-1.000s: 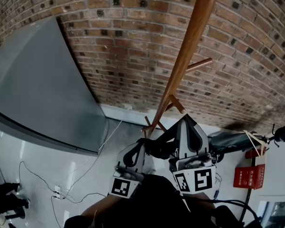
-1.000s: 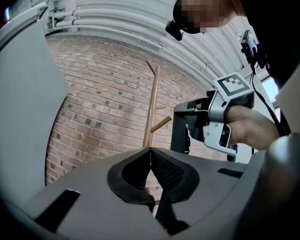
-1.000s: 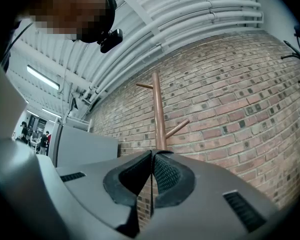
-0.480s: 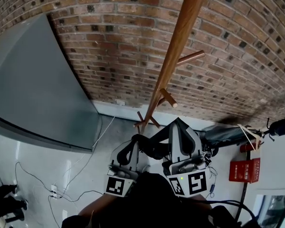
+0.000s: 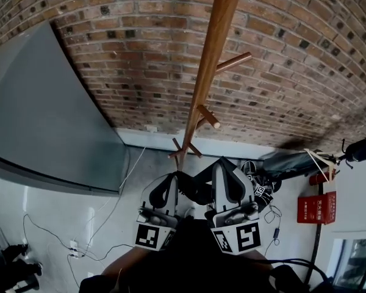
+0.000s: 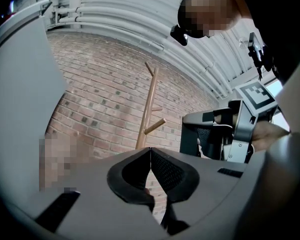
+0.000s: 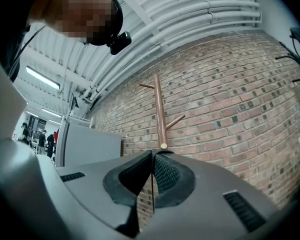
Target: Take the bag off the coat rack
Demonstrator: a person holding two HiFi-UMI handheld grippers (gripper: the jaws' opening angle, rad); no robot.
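The wooden coat rack (image 5: 202, 90) stands against the brick wall, and its pegs (image 5: 234, 62) are bare in every view. Both grippers are low in the head view, close to the person's body, and point toward the rack. The pads of my left gripper (image 5: 169, 180) are pressed together. A black band, apparently the bag's strap (image 5: 196, 191), runs from its tip across to my right gripper (image 5: 227, 165), which is also shut. In the left gripper view a dark strip (image 6: 168, 218) hangs below the closed pads (image 6: 162, 171). The bag's body is hidden.
A large grey cabinet (image 5: 43, 115) stands to the left of the rack. White cables (image 5: 104, 224) trail over the pale floor. A dark long bundle (image 5: 287, 162) and a red sign (image 5: 312, 207) lie on the right. Distant people (image 7: 44, 141) show in the right gripper view.
Both grippers have drawn back and down away from the rack, and the rack now sits further off and more upright in the head view. The jaws stayed shut.
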